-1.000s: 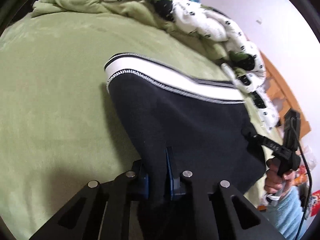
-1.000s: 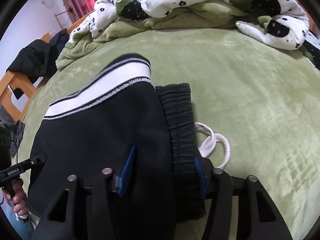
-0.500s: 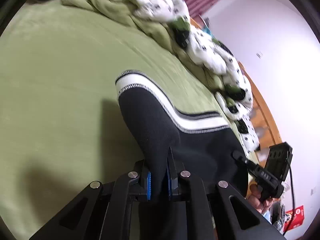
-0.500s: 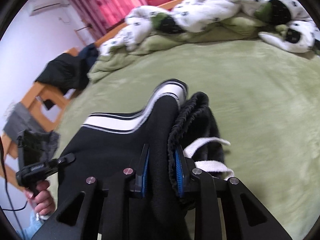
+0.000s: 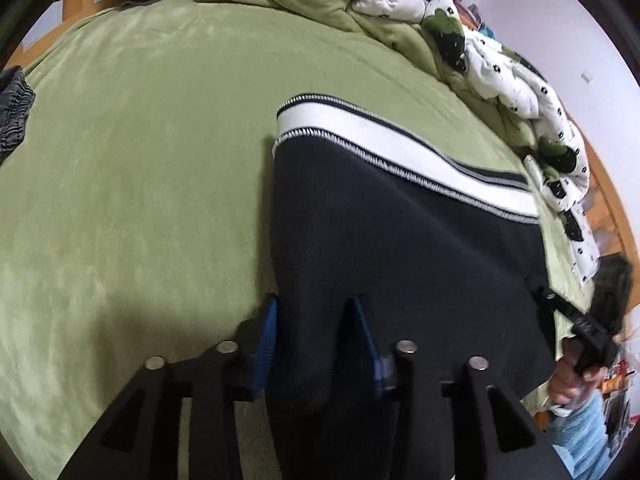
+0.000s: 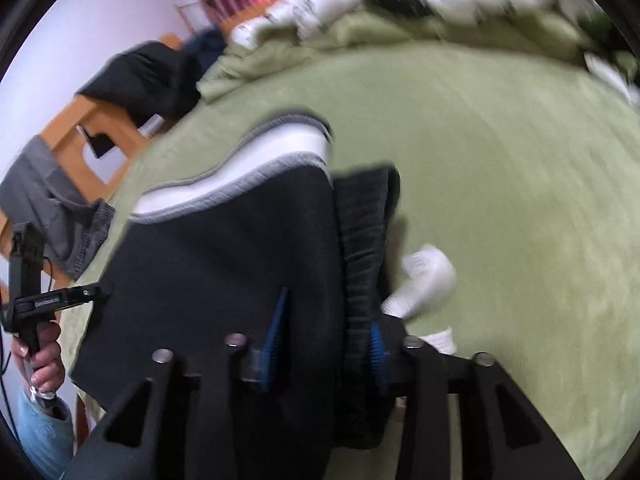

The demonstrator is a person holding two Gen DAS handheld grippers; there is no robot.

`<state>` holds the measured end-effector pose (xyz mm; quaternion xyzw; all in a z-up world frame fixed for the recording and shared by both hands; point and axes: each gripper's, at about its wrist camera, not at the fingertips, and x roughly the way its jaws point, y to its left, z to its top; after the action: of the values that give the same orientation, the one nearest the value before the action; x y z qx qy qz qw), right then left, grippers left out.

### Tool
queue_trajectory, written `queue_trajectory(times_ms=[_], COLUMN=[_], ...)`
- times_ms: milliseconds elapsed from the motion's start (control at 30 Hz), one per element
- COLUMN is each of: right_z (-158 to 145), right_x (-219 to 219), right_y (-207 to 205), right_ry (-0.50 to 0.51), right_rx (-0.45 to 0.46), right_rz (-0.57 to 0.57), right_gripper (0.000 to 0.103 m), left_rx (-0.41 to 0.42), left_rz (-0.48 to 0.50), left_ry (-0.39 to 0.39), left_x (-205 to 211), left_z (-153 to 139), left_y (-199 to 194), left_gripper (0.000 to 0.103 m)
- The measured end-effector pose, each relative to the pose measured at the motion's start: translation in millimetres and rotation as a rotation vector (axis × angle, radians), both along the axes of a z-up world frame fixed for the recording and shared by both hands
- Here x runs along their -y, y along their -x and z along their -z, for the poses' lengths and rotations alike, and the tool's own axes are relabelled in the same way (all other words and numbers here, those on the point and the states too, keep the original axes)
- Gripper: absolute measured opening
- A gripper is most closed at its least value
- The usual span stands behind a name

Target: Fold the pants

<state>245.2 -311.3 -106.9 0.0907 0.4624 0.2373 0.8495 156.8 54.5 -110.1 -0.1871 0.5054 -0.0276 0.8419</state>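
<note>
Left gripper [image 5: 316,340]: I log its blue pads spread wide, the near edge of the black pants [image 5: 400,248] lying slack between them, not pinched. Right gripper [image 6: 326,332]: likewise parted, straddling the elastic waistband [image 6: 364,236] end of the same garment.

Item, pants: laid on the green bedspread [image 5: 140,160] near its front edge, white side stripe [image 5: 392,148] uppermost and away from me, white drawstring [image 6: 424,280] spilling out just beside the right pads. My reading (a judgement only): both tools sit at the near edge, one per end, so the cloth can be taken at two points and carried over evenly for a fold.

Surroundings: crumpled white spotted duvet [image 5: 500,64] heaped along the far side, well apart from the pants; dark clothing [image 6: 140,80] over a wooden bed frame [image 6: 76,136]; grey garment [image 6: 52,204] hanging there too. Nothing lies on the bedspread beyond the stripe. Loose drawstring is the one thing I judge could snag. The right view is motion-blurred.
</note>
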Motion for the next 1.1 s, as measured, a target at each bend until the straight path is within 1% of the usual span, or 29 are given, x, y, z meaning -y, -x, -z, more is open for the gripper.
queue_trajectory(times_ms=[33, 67, 100, 133, 167, 200, 267, 333, 367, 433, 500, 533, 567, 600, 633, 700, 733, 767, 800, 833, 867, 900, 967, 1000, 1100], right_z=[-3.2, -10.5, -19.5, -27.2, -34.8, -45.4, -57.1, -60.9, -61.0, -50.8, -29.9, -25.2, -25.5, -31.6, -39.6, -56.4, -62.4, -62.7, -57.9, -48.9, -37.1, -20.3, -6.4, -6.4, -18.2], right_x=[4.1, 4.2, 2.9, 1.3, 0.5, -1.2, -6.9, -16.2, -24.0, -39.8, -53.9, -58.3, -59.1, -59.3, -53.8, -32.8, -24.1, -21.6, -20.6, -20.4, -16.1, -8.7, 1.9, 4.7, 2.2], right_y=[1.8, 3.2, 5.6, 9.0, 11.5, 12.2, 6.5, -5.1, -13.8, -32.4, -47.0, -47.9, -44.1, -39.1, -35.7, -28.6, -23.8, -20.0, -18.2, -20.7, -25.7, -31.7, -36.8, -37.6, -35.7], right_ry=[-0.016, 0.003, 0.031, 0.048, 0.062, 0.071, 0.080, 0.093, 0.099, 0.134, 0.210, 0.215, 0.221, 0.220, 0.181, 0.057, 0.027, 0.034, 0.090, 0.128, 0.138, 0.122, 0.070, 0.049, 0.089], right_rx=[-0.002, -0.003, 0.015, 0.044, 0.081, 0.122, 0.161, 0.180, 0.177, 0.172, 0.153, 0.154, 0.185, 0.208, 0.204, 0.201, 0.218, 0.238, 0.254, 0.238, 0.208, 0.168, 0.136, 0.124, 0.087], right_rz=[-0.007, -0.008, -0.006, -0.005, -0.003, -0.002, 0.000, 0.004, 0.000, -0.005, 0.002, 0.004, 0.004, -0.013, -0.017, -0.010, 0.001, 0.013, 0.031, 0.037, 0.051, 0.074, 0.108, 0.118, 0.141], right_gripper=[0.041, 0.041, 0.041, 0.041, 0.041, 0.041, 0.041, 0.041, 0.041, 0.040, 0.024, 0.021, 0.014, 0.013, 0.013, 0.013, 0.013, 0.013, 0.012, 0.012, 0.012, 0.012, 0.014, 0.017, 0.020], left_rx=[0.001, 0.008, 0.018, 0.033, 0.056, 0.069, 0.080, 0.077, 0.074, 0.068, 0.062, 0.057, 0.055, 0.056, 0.060, 0.069, 0.072, 0.072, 0.067, 0.060, 0.058, 0.061, 0.063, 0.067, 0.086], left_rz=[0.008, 0.020, 0.026, 0.026, 0.017, 0.005, -0.019, -0.033, -0.038, -0.039, -0.037, -0.040, -0.041, -0.040, -0.037, -0.029, -0.029, -0.027, -0.020, -0.010, 0.000, 0.012, 0.039, 0.054, 0.124], left_ry=[-0.016, -0.049, -0.076, -0.106, -0.138, -0.145, -0.124, -0.073, -0.050, -0.024, -0.020, -0.022, -0.024, -0.023, -0.020, -0.019, -0.020, -0.011, -0.001, 0.009, 0.017, 0.016, -0.013, -0.031, -0.073], left_x=[1.5, 2.9, 0.9, -0.3, -2.5, -4.5, -11.5, -19.3, -21.9, -21.9, -21.5, -21.4, -21.1, -20.9, -21.8, -22.7, -22.1, -20.7, -20.1, -18.7, -16.6, -14.3, -8.7, -6.4, -1.8], left_z=[-1.5, -4.7, -6.8, -9.8, -13.9, -16.7, -21.5, -22.3, -21.7, -19.5, -16.6, -15.6, -14.6, -14.6, -15.4, -17.4, -18.2, -18.4, -17.9, -17.2, -17.4, -18.1, -20.9, -23.3, -27.9], left_y=[0.7, 2.8, 8.7, 12.1, 16.0, 18.5, 22.4, 25.1, 26.1, 26.8, 29.1, 31.4, 32.8, 35.7, 38.1, 41.8, 42.0, 41.6, 41.3, 41.5, 41.9, 43.7, 49.5, 53.7, 72.1], left_gripper=[0.042, 0.043, 0.046, 0.050, 0.052, 0.054, 0.055, 0.055, 0.055, 0.055, 0.055, 0.055, 0.055, 0.055, 0.055, 0.055, 0.055, 0.055, 0.055, 0.055, 0.055, 0.055, 0.055, 0.055, 0.055])
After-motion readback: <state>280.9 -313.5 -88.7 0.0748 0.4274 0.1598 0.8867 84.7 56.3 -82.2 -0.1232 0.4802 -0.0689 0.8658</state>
